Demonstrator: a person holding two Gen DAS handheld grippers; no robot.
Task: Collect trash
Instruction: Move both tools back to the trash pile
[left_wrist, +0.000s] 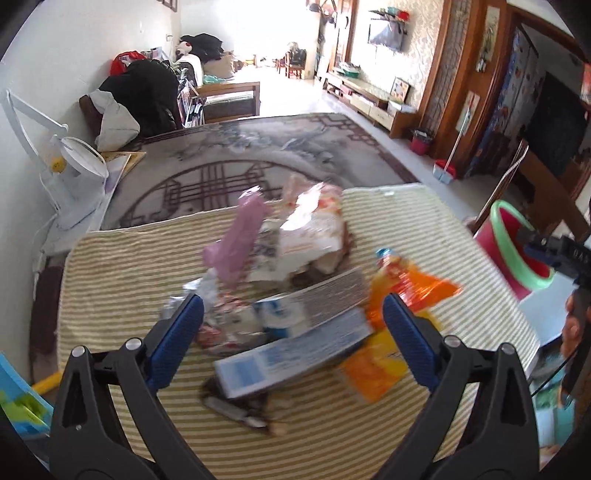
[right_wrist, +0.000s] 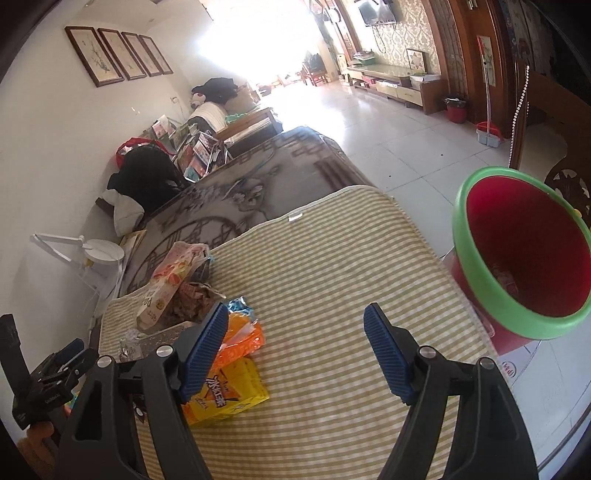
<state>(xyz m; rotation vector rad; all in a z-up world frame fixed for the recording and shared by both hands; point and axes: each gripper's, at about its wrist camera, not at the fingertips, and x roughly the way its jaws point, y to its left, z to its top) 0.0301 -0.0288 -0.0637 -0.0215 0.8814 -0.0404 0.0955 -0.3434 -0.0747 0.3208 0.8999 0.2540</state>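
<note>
My left gripper (left_wrist: 293, 314) hangs with jaws apart over the blurred trash pile (left_wrist: 291, 295) at frame centre, gripping nothing; my right gripper (right_wrist: 295, 339) is likewise spread and empty above the striped mat (right_wrist: 332, 258); the red bin (right_wrist: 524, 258) sits at right.

Crumpled wrappers and boxes (left_wrist: 295, 325) lie heaped on the striped mat; red green-rimmed bin (right_wrist: 524, 254) stands beside.
</note>
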